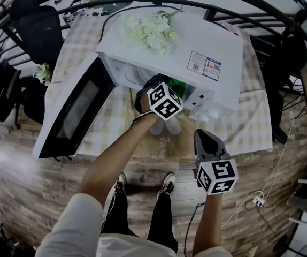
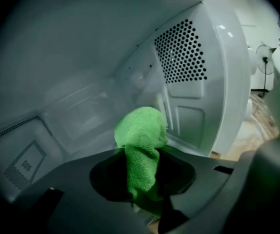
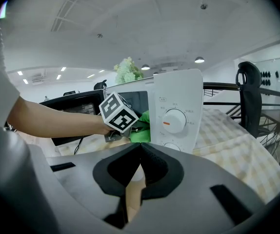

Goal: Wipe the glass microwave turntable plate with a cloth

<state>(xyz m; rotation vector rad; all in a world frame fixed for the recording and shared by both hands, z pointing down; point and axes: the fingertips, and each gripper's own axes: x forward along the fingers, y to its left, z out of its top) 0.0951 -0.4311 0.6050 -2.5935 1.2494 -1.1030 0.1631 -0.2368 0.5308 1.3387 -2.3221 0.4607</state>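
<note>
Head view overlooks the microwave (image 1: 201,39); the left gripper view looks inside it.

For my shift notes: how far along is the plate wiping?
Done: the microwave door is open. In hand: the left claw, shut on the green cloth, is inside the cavity; the glass plate isn't visible, so no wiping shows. Left: the wipe itself. The right claw hangs outside, shut and empty.

We found the green cloth (image 2: 141,145) fluffy and matt, the white microwave's inner walls (image 2: 198,106) smooth, glossy painted metal.
</note>
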